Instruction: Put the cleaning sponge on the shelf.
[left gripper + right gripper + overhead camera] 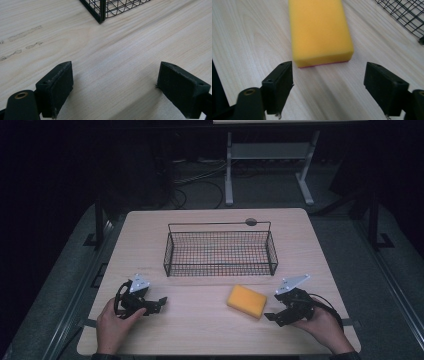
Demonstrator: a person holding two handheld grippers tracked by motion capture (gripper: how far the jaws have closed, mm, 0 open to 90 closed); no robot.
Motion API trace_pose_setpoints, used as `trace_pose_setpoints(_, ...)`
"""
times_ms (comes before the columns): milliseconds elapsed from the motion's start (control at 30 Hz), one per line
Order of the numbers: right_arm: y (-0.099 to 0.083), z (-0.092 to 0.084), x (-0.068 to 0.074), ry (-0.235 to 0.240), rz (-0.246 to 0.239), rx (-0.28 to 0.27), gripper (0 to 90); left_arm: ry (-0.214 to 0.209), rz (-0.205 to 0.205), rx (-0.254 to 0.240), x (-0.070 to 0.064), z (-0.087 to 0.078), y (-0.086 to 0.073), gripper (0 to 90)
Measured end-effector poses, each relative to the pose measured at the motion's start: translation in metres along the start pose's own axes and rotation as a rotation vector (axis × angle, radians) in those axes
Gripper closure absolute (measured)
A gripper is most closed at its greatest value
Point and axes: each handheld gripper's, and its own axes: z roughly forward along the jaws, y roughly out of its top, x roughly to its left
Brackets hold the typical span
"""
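The yellow sponge (319, 31) lies just ahead of the right tool (328, 82), long side pointing away. This tool is wide open and holds nothing.

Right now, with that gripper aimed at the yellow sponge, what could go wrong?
1. The right gripper stands open just short of the sponge, nothing between the jaws. Closing now would likely catch only its near edge, or nothing.
2. The sponge looks soft, so a squeeze at one end may let it sag or slip.
3. The wire basket lies close beyond the sponge; a low carry could snag its rim.
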Motion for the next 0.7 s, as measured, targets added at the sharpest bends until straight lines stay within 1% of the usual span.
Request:
trace_pose_setpoints(267,0.012,0.005,0.000,-0.002,-0.017,0.027,15.6,0.000,0.000,0.000,0.000,0.000,0.000,12.5)
trace_pose_setpoints(333,0.016,0.006,0.000,-0.010,-0.029,0.035,14.1,0.000,0.000,0.000,0.000,0.000,0.000,12.5)
trace_pose_setpoints(500,0.021,0.007,-0.001,-0.011,-0.050,0.055,13.6,0.000,0.000,0.000,0.000,0.000,0.000,12.5)
trace_pose_setpoints(533,0.024,0.009,-0.002,-0.013,-0.064,0.063,13.4,0.000,0.001,0.001,0.000,0.000,0.000,12.6)
trace_pose_setpoints(633,0.026,0.010,-0.002,-0.011,-0.067,0.068,13.4,0.000,0.000,0.000,0.000,0.000,0.000,12.6)
trace_pose_setpoints(667,0.029,0.013,-0.003,-0.011,-0.086,0.074,13.4,0.000,0.000,0.000,0.000,0.000,0.000,12.5)
trace_pose_setpoints(700,0.030,0.013,-0.003,-0.011,-0.090,0.077,13.4,0.000,0.000,0.000,0.000,0.000,0.000,12.6)
